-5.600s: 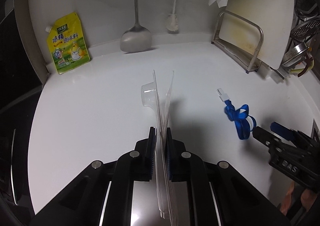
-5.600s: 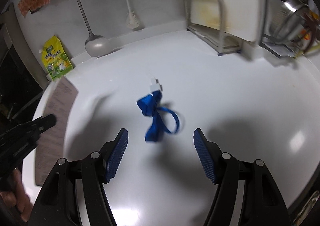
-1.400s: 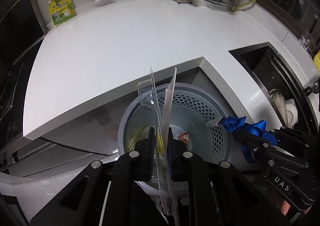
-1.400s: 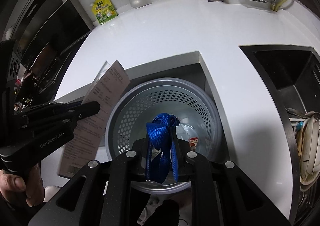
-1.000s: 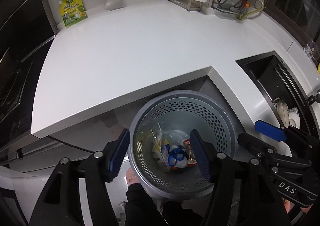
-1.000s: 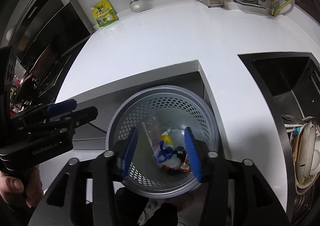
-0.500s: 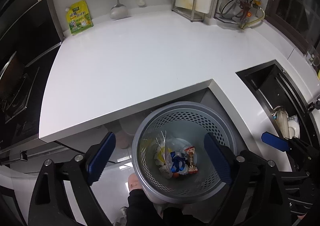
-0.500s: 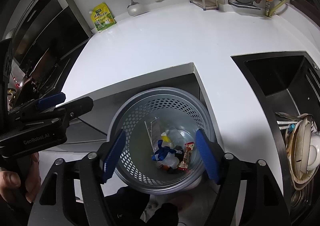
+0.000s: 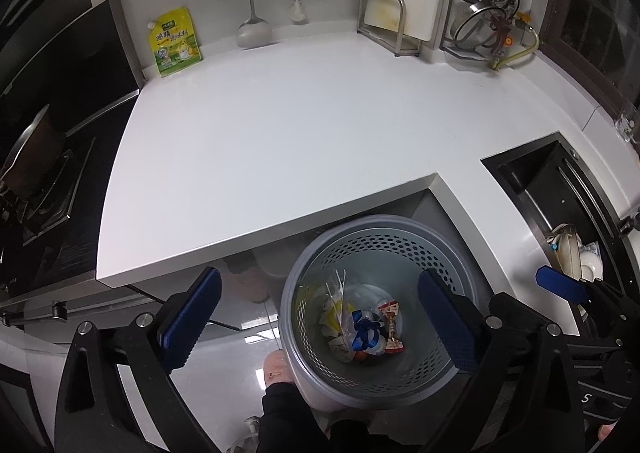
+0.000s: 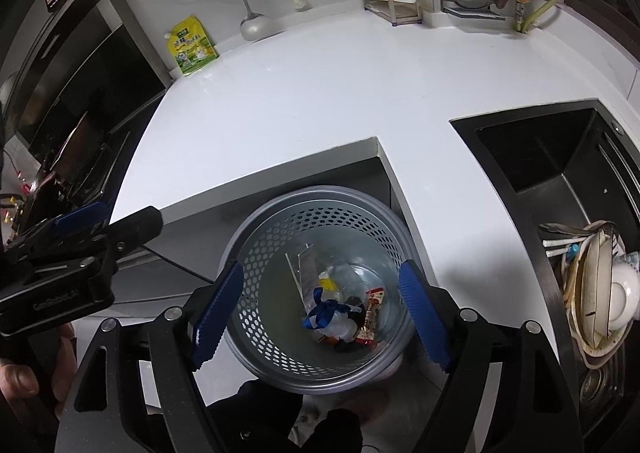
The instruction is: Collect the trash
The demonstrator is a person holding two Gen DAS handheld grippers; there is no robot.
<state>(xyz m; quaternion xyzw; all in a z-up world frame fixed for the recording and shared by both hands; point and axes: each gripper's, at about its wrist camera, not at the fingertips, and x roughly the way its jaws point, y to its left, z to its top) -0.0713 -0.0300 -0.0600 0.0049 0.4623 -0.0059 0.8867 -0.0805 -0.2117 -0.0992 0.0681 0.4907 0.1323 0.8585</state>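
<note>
A grey perforated trash bin (image 9: 308, 273) stands on the floor below the counter corner; it also shows in the right wrist view (image 10: 256, 237). Inside lie the blue ribbon (image 9: 364, 335), clear plastic packaging (image 9: 338, 293), a red-and-white wrapper (image 9: 392, 327) and other scraps. In the right wrist view the ribbon (image 10: 322, 311) and the packaging card (image 10: 306, 273) lie at the bottom. My left gripper (image 9: 320, 319) is wide open and empty above the bin. My right gripper (image 10: 320, 313) is wide open and empty above the bin too.
The white counter (image 9: 280, 133) wraps around the bin. A yellow pouch (image 9: 174, 41), a hanging ladle (image 9: 252, 29), a cutting board rack (image 9: 396, 25) stand at the back. A black sink (image 10: 560, 173) with dishes (image 10: 596, 285) is right; a stove (image 9: 36, 173) left.
Both grippers let go of their loads, the plastic packaging and the blue ribbon, which now lie in the bin. Both jaws have opened wider and both grippers have risen.
</note>
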